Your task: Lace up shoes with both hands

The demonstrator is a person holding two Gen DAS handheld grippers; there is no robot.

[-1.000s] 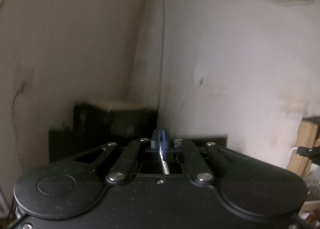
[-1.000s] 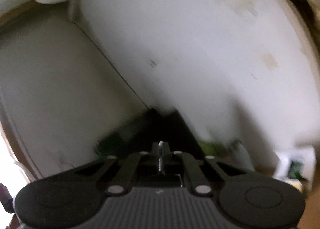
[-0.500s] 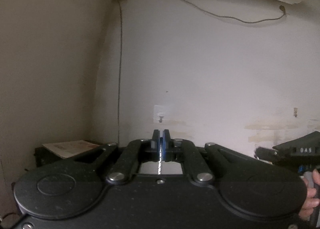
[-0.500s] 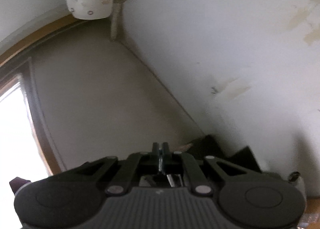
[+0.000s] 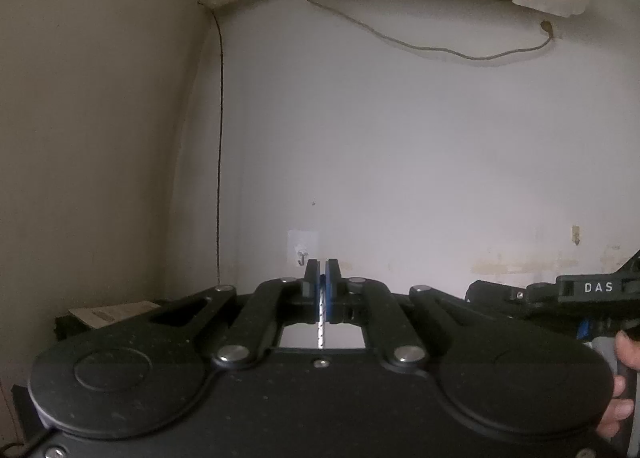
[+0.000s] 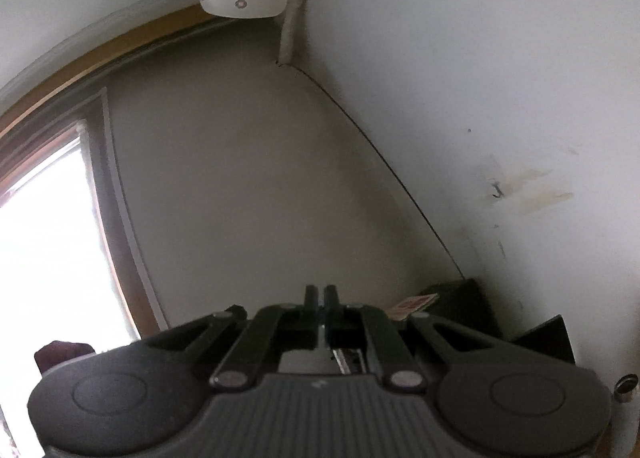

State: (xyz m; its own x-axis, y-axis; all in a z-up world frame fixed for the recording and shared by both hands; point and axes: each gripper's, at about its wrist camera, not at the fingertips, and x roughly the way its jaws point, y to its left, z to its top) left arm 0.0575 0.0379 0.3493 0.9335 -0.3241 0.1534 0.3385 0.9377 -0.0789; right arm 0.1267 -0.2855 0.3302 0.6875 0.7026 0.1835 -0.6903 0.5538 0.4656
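While no shoe showed in either view, so I could not judge the lacing's progress, my left gripper (image 5: 321, 278) was clamped on a thin white lace (image 5: 320, 328) hanging toward 6 o'clock, and my right gripper (image 6: 321, 296) was closed, perhaps on lace too.
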